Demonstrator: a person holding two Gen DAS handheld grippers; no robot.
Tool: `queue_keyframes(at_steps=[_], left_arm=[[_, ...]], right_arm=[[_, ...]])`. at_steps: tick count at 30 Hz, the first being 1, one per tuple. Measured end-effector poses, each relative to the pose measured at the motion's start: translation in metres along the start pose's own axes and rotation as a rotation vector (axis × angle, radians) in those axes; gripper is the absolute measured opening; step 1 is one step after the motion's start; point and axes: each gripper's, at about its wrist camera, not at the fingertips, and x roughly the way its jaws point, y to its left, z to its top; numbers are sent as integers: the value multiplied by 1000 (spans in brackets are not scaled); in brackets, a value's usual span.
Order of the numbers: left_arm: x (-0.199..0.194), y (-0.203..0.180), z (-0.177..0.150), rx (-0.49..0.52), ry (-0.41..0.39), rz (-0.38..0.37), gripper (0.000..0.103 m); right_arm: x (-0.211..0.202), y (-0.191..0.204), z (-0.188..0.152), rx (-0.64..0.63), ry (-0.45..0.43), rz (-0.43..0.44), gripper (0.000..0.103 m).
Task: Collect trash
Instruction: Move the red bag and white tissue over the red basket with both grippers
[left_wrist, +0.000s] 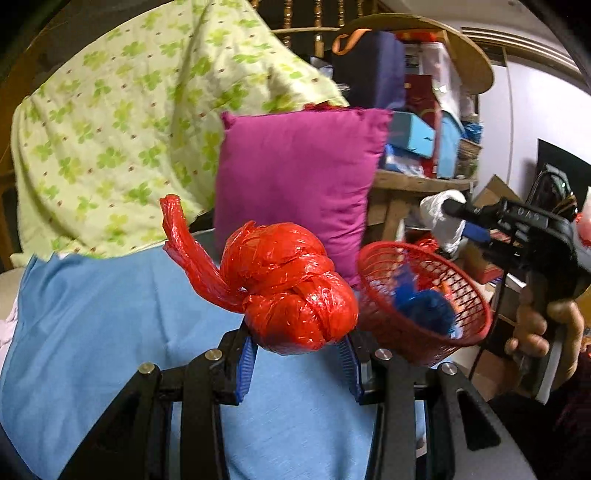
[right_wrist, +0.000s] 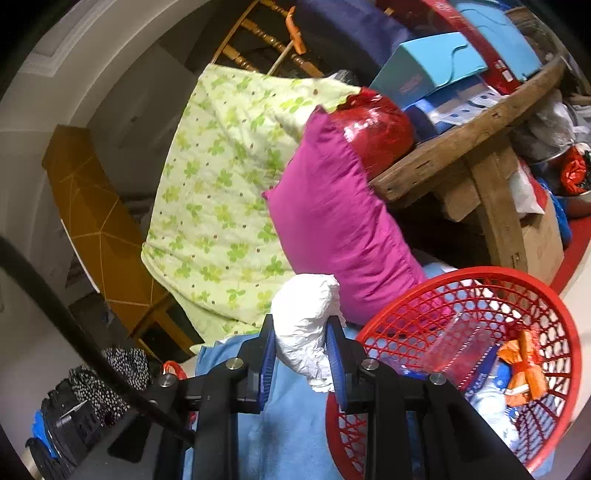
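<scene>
Beside the magenta pillow (left_wrist: 299, 184): a pale green clover-print quilt (left_wrist: 122, 122), a sky-blue sheet (left_wrist: 110, 314), a red mesh basket (right_wrist: 436, 314).

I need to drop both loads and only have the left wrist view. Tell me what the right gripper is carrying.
Observer: The right gripper is shut on a crumpled white plastic bag.
Operator: Say what lies in the red basket besides the blue piece I see.
Observer: In the red basket there is an orange wrapper and a clear plastic pack.
Operator: Report what sits behind the magenta pillow.
Observer: A shiny red bundle rests behind the magenta pillow, against the wooden table edge.
</scene>
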Motion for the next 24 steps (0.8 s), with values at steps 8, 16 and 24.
queue_keyframes(at_steps=[8,16,24], left_arm=[[2,-36,21,58,-35,-46,42],[10,-62,32,112,-34,-28,42],[25,-85,43,159,-18,30,42]], right_arm=[[-19,-13,2,26,-43,-30,28],[-37,-27,5,47,-87,-53,28],[-44,-36,8,53,-97,-72,28]])
